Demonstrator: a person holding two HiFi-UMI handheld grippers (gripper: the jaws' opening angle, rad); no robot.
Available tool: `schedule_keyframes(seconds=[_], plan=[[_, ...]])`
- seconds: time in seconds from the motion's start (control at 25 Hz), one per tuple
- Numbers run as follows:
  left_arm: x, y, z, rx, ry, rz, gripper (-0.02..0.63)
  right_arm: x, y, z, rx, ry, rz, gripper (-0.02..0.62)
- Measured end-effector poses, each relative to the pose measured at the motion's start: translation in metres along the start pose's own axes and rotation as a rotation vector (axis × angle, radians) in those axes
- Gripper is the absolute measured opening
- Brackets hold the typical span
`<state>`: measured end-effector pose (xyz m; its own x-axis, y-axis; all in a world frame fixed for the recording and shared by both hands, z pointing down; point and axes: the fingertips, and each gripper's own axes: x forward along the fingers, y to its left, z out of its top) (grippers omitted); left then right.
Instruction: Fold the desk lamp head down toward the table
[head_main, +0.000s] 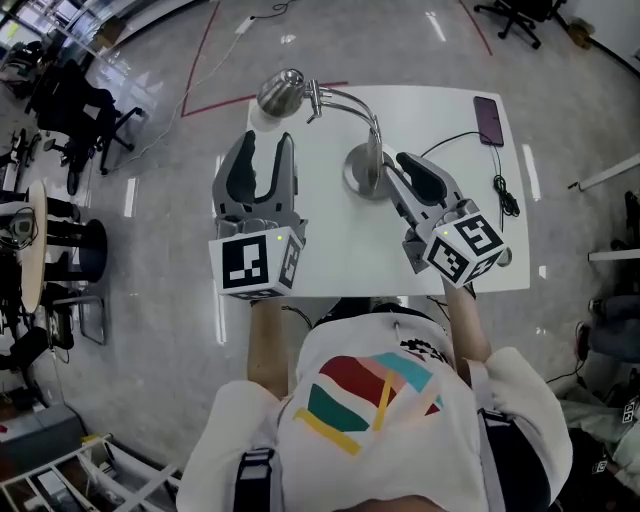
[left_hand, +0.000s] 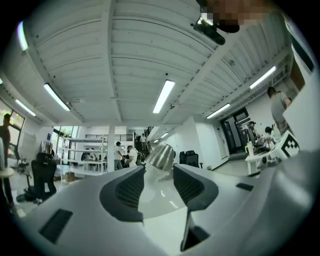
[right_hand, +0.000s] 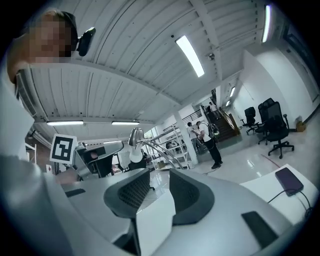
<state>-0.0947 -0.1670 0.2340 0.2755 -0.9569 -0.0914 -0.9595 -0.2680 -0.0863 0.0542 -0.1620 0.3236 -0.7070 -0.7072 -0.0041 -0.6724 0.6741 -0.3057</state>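
Cannot see near side of lamp base, covered by right gripper. Cannot see lower part of lamp head behind left gripper jaws. Lose office chair at top edge. Cannot make out distant people, too small.

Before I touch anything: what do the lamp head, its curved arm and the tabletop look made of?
The lamp head looks like brushed metal: silvery satin with soft highlights. The curved arm looks like polished metal, probably chrome, with sharp bright glints. The tabletop looks like smooth white laminate or painted board, semi-gloss; it faintly mirrors the lamp head. Its core is hidden.
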Motion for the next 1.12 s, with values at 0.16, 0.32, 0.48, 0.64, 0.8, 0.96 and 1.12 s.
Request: schedule_keyframes(seconds=[0.16,0.32,0.48,0.64,0.8,0.96,1.12], plan=[[0.019,0.012,-0.005,0.088,0.035,-0.041,0.198,0.023,-0.006,0.004,0.001,-0.013,0.003,0.104],[0.023,0.021,-0.016,0.105,0.057,-0.067,0.198,0.04,-0.014,0.0,-0.011,0.0,-0.018,0.104],[0.029,0.021,-0.026,0.17,0.095,-0.1,0.198,0.048,-0.022,-0.011,0.012,0.048,-0.051,0.104],[0.036,0.017,-0.022,0.296,0.057,-0.097,0.198,0.053,-0.03,-0.017,0.031,0.069,-0.068,0.104],[0.04,0.015,-0.019,0.43,0.033,-0.124,0.198,0.062,-0.031,-0.025,0.011,0.094,-0.061,0.104],[0.045,0.014,-0.028,0.482,0.085,-0.173,0.197,0.069,-0.031,-0.03,0.0,0.124,-0.057,0.104],[0.051,0.015,-0.035,0.517,0.101,-0.163,0.196,0.073,-0.03,-0.032,0.011,0.124,-0.044,0.104]])
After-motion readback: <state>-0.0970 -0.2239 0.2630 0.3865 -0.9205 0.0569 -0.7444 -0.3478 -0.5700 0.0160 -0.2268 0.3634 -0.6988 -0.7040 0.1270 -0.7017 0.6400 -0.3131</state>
